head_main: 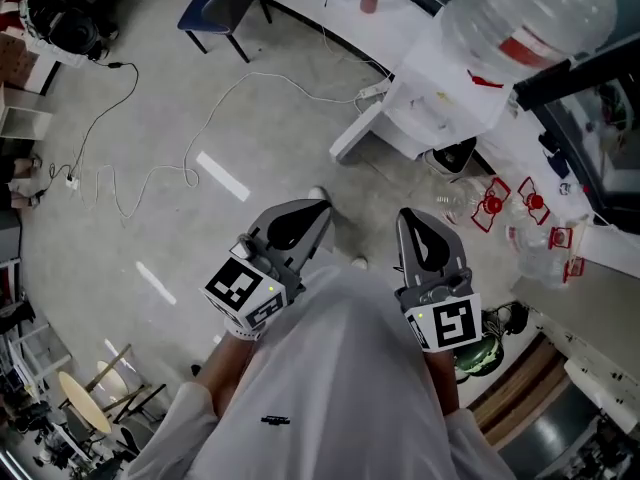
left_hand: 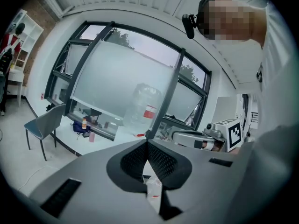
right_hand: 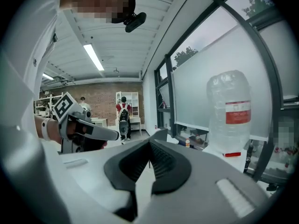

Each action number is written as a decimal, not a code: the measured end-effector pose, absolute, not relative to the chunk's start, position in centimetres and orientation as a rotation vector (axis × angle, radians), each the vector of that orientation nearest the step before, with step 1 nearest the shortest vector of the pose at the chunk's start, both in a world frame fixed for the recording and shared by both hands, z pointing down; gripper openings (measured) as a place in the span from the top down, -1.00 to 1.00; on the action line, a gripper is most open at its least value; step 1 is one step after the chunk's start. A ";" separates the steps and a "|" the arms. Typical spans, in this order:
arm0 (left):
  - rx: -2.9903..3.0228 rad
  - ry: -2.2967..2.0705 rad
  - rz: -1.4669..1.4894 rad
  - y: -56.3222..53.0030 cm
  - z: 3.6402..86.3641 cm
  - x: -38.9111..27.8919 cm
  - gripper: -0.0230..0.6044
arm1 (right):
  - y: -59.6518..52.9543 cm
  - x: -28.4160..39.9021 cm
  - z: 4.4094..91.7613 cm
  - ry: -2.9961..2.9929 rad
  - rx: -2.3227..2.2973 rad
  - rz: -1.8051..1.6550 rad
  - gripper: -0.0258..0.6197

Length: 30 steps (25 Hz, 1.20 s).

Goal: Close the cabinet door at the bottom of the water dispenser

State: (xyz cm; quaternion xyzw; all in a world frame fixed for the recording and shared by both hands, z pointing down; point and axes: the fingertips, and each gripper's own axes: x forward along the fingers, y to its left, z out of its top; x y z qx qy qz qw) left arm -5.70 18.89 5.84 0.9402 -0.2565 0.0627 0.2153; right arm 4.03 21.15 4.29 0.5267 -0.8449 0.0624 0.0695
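Observation:
The white water dispenser [head_main: 440, 108] stands at the upper right of the head view, with a big clear bottle [head_main: 520, 18] on top. Its bottom cabinet door [head_main: 356, 131] swings out over the floor, open. Both grippers are held close to my body, well short of the door. My left gripper [head_main: 322, 206] is shut and holds nothing; in the left gripper view its tips [left_hand: 147, 141] meet. My right gripper [head_main: 405, 213] is shut and empty too, its tips [right_hand: 150, 141] together. The bottle [right_hand: 229, 111] shows in the right gripper view and the bottle [left_hand: 145, 108] in the left one.
White and black cables [head_main: 190, 168] trail over the grey floor to the left. A blue chair [head_main: 225, 3] stands at the back. Empty bottles and red parts [head_main: 510, 208] lie right of the dispenser. A round stool [head_main: 85, 403] sits at the lower left.

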 end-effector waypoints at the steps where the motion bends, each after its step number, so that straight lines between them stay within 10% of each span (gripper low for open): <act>1: 2.601 -0.709 0.173 17.4 5.8 -6.3 0.91 | 19.7 3.7 4.1 -2.530 1.599 0.194 0.89; 30: 2.478 -0.533 0.333 3.3 13.4 -5.7 0.91 | 5.8 3.1 11.9 -2.333 1.651 0.420 0.89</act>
